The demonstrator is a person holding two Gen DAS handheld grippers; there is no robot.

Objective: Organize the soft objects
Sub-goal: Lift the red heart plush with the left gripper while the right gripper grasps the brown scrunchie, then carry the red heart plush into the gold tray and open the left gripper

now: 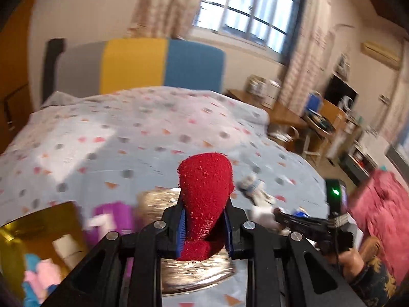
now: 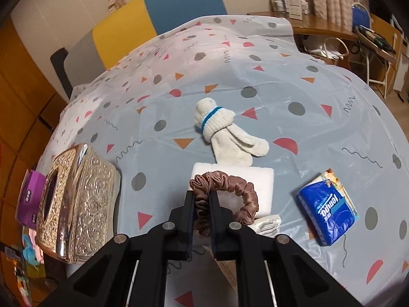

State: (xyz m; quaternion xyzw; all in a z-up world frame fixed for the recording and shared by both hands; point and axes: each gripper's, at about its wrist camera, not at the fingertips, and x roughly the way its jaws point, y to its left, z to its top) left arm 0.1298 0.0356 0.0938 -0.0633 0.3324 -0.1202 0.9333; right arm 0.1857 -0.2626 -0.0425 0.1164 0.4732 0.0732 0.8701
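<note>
Two claws, two soft things in hand at once. On the left, the left claw is clamped on a fuzzy red sock-like piece of cloth, which sticks up between the blue pads, carried clear above the patterned bedspread. Just below and behind that claw sits the embossed silver metal tissue box; off to its lower left a gold-rimmed open container shows pink and blue soft bits inside, though the picture is too smeared to name them.

Over to the right: the right claw is pinched shut on a brown satin scrunchie, its loop hanging out to the claw's right over a white foam block. Ahead of the claw lies a white knitted glove with a blue band; to its right, a blue packet of tissues; to its left, the silver box again, slot showing dark, contents hidden.

My read: this is the carry stage. Next, each piece needs a drop spot, likely that gold container, then a clean release.
</note>
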